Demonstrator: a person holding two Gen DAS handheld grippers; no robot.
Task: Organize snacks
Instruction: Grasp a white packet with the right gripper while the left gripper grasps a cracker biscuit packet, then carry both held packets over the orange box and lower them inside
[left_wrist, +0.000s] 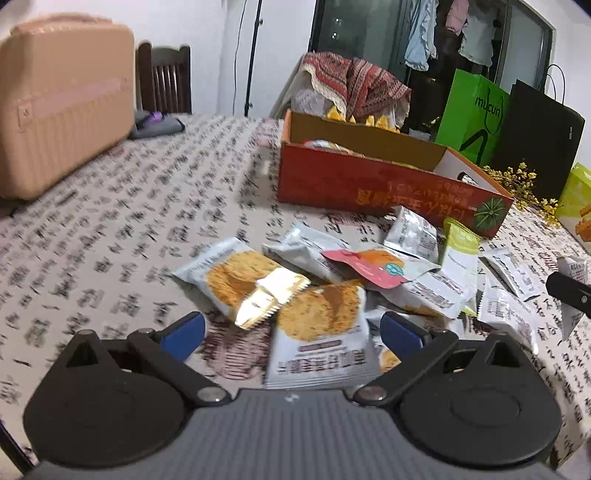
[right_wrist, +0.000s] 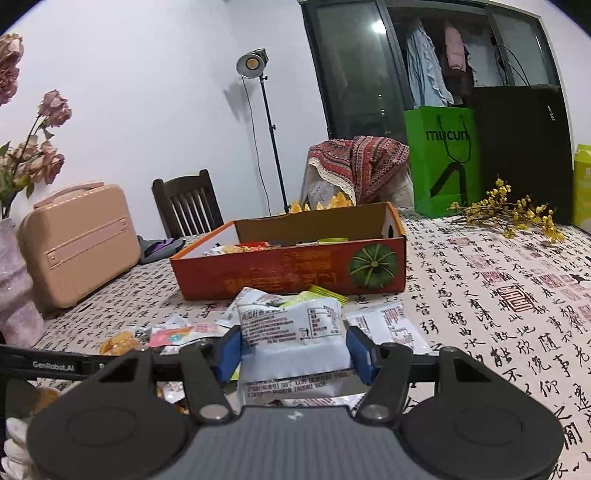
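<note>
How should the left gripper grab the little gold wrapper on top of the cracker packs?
Judging from the left wrist view, pinch the gold wrapper across its narrow middle, coming down from above. It lies loose atop the cracker packs, crimped ends pointing out, so its long sides look free. The left gripper is open.

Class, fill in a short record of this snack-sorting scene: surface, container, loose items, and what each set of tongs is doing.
surface: table with calligraphy-print cloth
container: open red cardboard box, some snacks already inside
loose items: pile of snack packets on the cloth in front of the box
left tongs: open, above the pile, a biscuit packet between the jaws, not pinched
right tongs: shut on a white packet, label side up
</note>
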